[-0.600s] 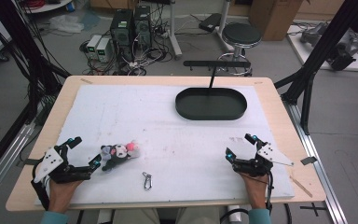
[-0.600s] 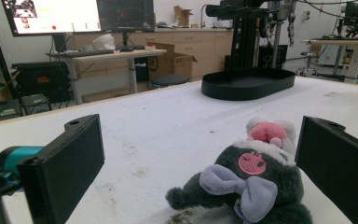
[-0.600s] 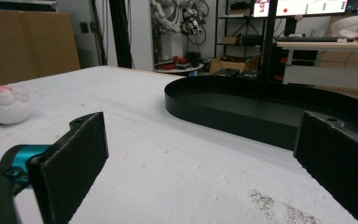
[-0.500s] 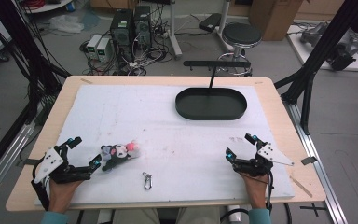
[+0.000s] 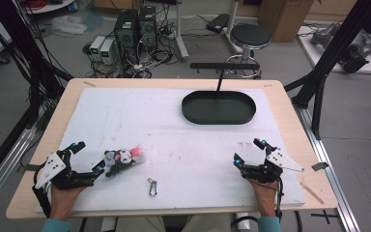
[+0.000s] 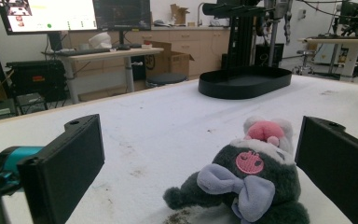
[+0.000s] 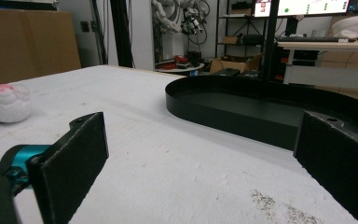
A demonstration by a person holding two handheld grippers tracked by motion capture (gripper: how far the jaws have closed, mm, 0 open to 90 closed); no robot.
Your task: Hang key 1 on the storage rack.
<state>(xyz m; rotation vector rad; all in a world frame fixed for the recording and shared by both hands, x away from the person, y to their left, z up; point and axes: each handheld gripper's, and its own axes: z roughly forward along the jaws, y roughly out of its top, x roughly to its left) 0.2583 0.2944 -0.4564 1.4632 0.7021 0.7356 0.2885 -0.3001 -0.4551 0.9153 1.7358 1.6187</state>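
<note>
On the white tabletop [image 5: 174,125], near its front left edge, a small plush toy [image 5: 121,159] is lying: dark grey body, lilac bow, pink-and-white head. Left hand-held gripper [image 5: 88,159] is resting low with jaws spread, the toy just beside its right jaw. Right hand-held gripper [image 5: 249,151] is sitting well apart, likewise spread, gripping nothing.

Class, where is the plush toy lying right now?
In the high view, the plush toy lies on the white mat at front left, just beside the left tool, apart from the clip.
</note>
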